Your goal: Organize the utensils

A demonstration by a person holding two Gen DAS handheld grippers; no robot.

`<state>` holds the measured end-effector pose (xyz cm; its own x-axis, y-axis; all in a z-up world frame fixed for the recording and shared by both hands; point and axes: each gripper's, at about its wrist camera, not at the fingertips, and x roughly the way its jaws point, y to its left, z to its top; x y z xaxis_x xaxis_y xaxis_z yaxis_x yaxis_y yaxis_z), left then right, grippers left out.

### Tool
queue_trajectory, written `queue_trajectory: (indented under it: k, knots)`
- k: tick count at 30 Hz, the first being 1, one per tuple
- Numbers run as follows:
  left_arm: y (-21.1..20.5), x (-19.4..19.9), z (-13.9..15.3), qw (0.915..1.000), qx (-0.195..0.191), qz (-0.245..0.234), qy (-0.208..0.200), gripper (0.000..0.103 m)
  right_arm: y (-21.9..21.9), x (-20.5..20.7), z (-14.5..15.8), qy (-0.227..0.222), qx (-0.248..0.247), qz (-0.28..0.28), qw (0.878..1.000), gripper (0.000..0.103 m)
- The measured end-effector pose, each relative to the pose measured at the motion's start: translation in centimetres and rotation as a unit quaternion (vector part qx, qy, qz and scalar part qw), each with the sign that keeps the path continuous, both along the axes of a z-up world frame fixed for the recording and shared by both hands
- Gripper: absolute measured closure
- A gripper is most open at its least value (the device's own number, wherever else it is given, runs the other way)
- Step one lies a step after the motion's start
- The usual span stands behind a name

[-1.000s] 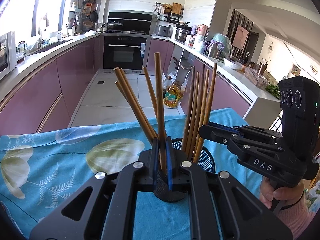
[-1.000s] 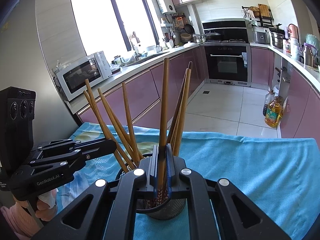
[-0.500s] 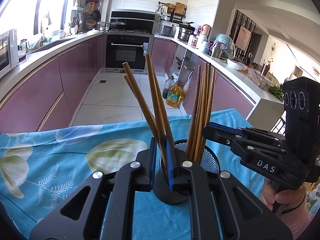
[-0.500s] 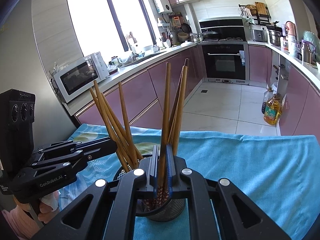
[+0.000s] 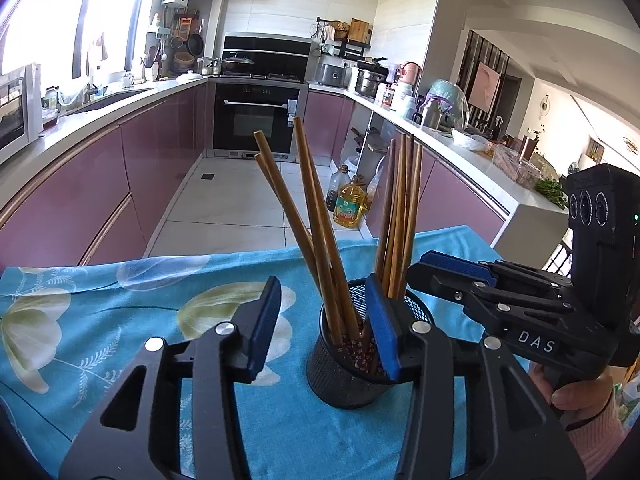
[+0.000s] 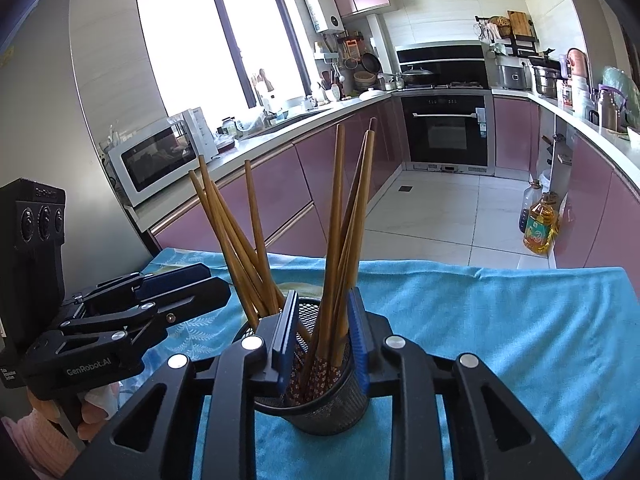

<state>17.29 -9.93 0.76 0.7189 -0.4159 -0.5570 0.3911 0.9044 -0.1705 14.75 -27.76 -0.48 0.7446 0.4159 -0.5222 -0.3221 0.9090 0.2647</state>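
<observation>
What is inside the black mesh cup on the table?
The black mesh cup holds wooden chopsticks standing in two leaning bunches, with their patterned lower ends visible through the mesh. The bottom of the cup is hidden behind the chopsticks and the mesh wall.

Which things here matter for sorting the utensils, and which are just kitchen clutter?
Job:
- chopsticks
- black mesh holder
- left tongs, opening, clear of the sticks
- right tongs, opening around some sticks

Clutter:
- oil bottle
- microwave
- blue floral cloth

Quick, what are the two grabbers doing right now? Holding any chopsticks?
Left gripper: jaws opening, nothing gripped; wooden chopsticks stand loose in the mesh holder.
Right gripper: jaws opening, chopsticks between them, not clamped.
</observation>
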Motion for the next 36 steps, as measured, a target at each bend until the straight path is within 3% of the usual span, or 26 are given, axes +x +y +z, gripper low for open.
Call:
queue_trajectory:
  k: [3,10,13,20,28,36]
  knots:
    - [0.4,-0.8,0.0,0.9999,0.001,0.009,-0.013,0.044,0.1,-0.7,-0.1,-0.006,-0.005,-0.003,1.0,0.074]
    - [1.7,-3.1,-0.2,0.998,-0.001,0.045,-0.045,0.022,0.4,-2.6,-0.5,-0.034,-0.024,-0.023,0.999,0.052]
    - [2.4,-4.4,-0.4,0.9965,0.001,0.059,-0.06,0.006,0.6,-3.5,-0.7,-0.047,-0.035,-0.032,0.998,0.028]
    - [4.5,-7.8,-1.1,0.9906,0.008,0.1,-0.094,0.006,1.9,-6.3,-1.2,-0.095,-0.06,-0.039,0.993,0.006]
    - [6.4,-11.2,-1.4,0.9819,-0.003,0.139,-0.129,0.006,2.9,-8.6,-1.3,-0.129,-0.06,-0.054,0.988,0.006]
    - [6.9,-13.9,-1.5,0.9702,0.009,0.168,-0.175,0.006,3.4,-10.5,-1.8,-0.151,-0.051,-0.065,0.985,0.006]
